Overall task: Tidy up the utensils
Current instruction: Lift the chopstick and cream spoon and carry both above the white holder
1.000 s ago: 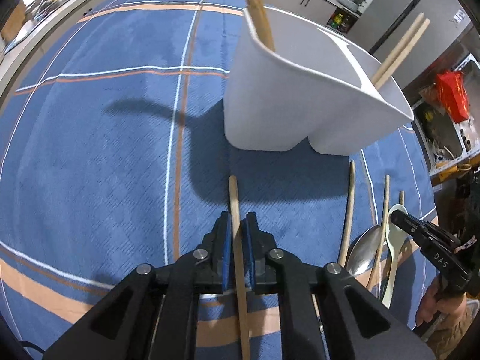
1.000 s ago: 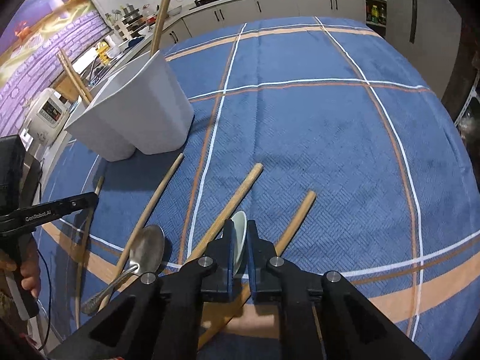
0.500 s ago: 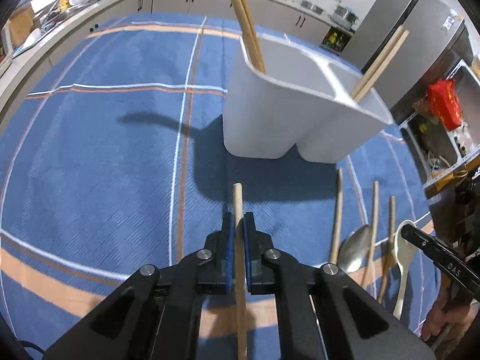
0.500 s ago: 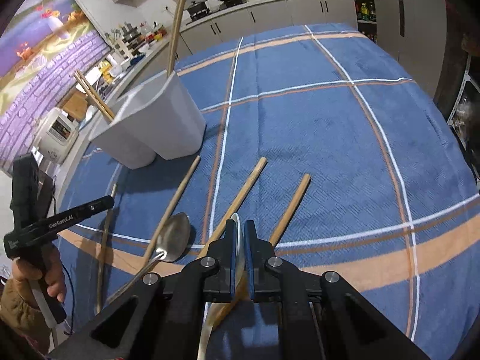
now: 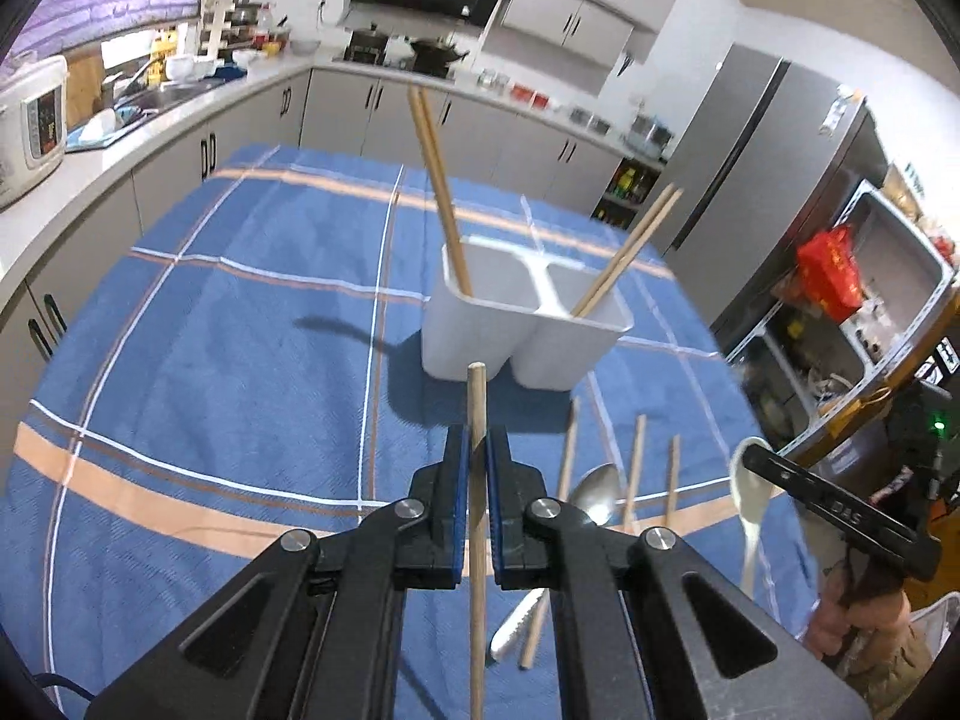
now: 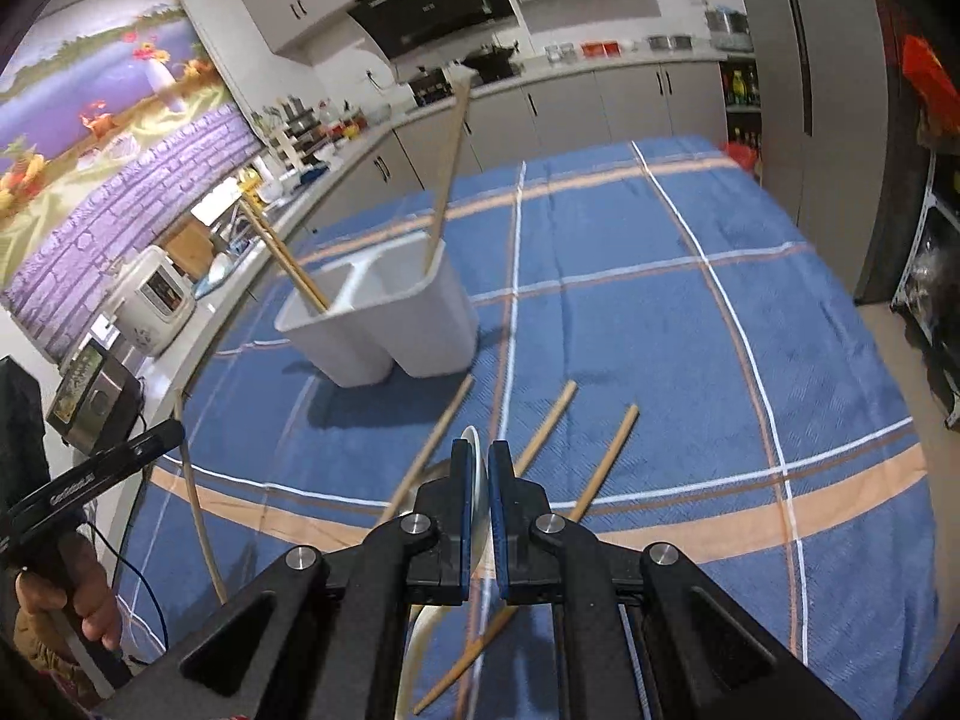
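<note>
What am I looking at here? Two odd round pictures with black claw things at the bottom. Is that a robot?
No robot: a person holds a pair of black tongs in each hand, and a wide-angle camera on each looks along its fingers. One picture is from the left tongs, shut on a wooden chopstick. The other is from the right tongs, shut on a white spoon. Ahead, on a blue checked tablecloth, stands a white two-compartment holder already holding chopsticks. More chopsticks and a metal spoon lie on the cloth.
</note>
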Demonstrator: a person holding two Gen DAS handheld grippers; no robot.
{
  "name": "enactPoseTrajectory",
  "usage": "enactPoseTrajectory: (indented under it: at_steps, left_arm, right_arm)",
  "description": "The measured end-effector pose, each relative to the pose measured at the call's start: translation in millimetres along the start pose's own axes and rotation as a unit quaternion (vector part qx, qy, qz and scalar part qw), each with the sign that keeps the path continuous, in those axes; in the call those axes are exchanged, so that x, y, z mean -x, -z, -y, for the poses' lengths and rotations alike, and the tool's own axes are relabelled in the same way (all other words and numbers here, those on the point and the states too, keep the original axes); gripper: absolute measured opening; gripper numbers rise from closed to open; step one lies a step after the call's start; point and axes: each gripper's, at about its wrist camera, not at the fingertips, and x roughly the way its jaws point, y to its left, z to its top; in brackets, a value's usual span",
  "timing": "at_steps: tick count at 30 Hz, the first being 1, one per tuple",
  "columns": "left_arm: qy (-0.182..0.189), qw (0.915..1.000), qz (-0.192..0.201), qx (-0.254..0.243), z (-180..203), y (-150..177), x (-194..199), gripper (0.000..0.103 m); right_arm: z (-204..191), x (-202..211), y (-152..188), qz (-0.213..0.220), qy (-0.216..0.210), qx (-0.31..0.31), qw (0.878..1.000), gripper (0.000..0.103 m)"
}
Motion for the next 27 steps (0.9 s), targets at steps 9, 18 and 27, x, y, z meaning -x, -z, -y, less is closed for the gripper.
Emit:
enactPoseTrajectory:
  at_steps: [9, 18, 27]
  left_arm:
    - [0.011, 0.9979, 0.064, -0.004, 11, -15, 47, 0.005]
    - [0.032, 0.9927, 0.114, -0.023, 21, -54, 74, 0.005]
    - [0.034, 0.9819, 0.175, -0.063, 52, -132, 77, 0.005]
  right_arm:
    - [-18, 18, -17, 0.035, -0.01, 0.01, 0.999, 0.006]
    - [-31, 20, -45, 0.062, -0.014, 0.019, 0.998, 0.006]
    - [-70, 10, -126, 0.158, 0.006, 0.05, 0.986, 0.006]
